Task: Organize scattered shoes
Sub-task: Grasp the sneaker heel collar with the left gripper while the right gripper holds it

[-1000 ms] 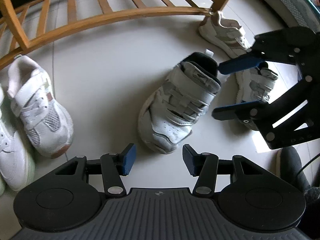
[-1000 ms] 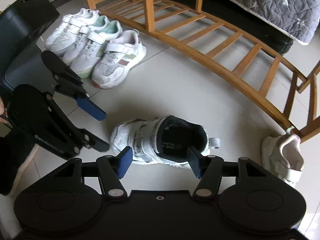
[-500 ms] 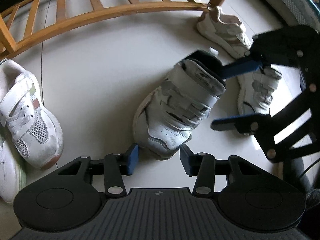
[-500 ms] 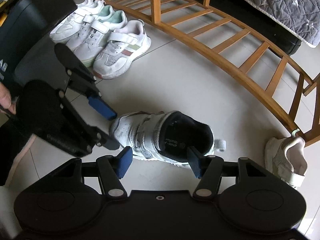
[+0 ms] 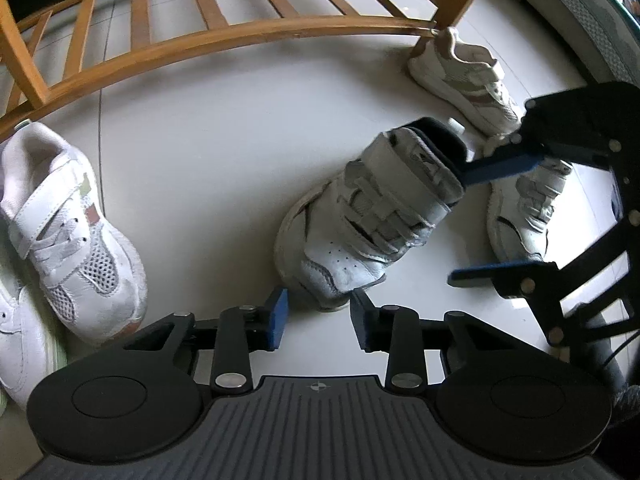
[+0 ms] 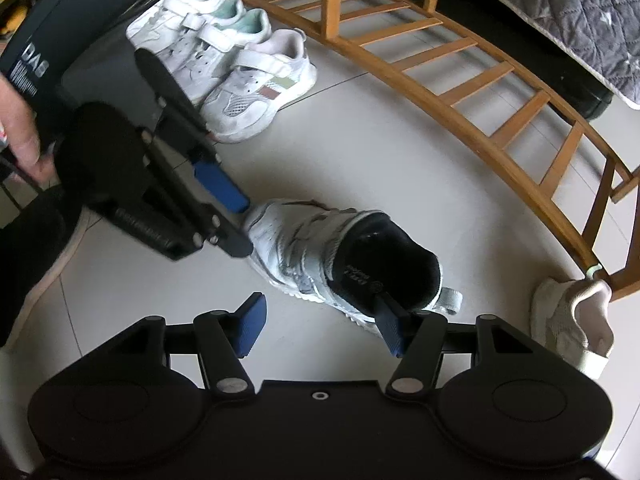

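Closing its jaws around the toe of the white strapped sneaker (image 5: pixel 360 224) on the floor, the left hand-held gripper (image 5: pixel 318 314) hasn't clamped yet, the right hand-held gripper (image 6: pixel 320 326) straddles its heel unclenched, and two more strays remain.

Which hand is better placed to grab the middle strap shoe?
Probably left: the left gripper, jaws closing, straddles the toe of the strap shoe; the right gripper has only one finger in its collar.
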Tool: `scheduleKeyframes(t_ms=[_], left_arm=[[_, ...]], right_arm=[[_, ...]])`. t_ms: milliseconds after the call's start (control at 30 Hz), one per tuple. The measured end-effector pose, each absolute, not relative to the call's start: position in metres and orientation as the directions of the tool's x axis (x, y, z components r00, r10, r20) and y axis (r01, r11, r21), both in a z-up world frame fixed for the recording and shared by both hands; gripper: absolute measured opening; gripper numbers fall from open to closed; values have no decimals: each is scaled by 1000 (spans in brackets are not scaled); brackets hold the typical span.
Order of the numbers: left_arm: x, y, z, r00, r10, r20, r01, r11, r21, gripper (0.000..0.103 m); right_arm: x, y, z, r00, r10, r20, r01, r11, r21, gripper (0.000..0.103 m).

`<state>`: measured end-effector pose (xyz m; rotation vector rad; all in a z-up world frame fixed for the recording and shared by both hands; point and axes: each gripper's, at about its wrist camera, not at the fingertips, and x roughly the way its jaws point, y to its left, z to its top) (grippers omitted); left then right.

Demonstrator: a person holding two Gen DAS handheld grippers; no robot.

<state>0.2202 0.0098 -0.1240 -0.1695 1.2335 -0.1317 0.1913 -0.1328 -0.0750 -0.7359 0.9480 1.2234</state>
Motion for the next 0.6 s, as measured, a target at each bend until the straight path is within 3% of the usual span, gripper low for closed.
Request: scheduleKeyframes(t_ms=[500, 600], left_arm=[[226, 21, -119, 335, -163, -928, -27, 983, -182, 32], [226, 21, -117, 340, -173, -924, -33, 980, -195, 32]], right_arm=[[190, -133, -66, 76, 459, -885, -977, 211, 26, 63], [199, -138, -62, 117, 461, -880, -970, 241, -3, 69]])
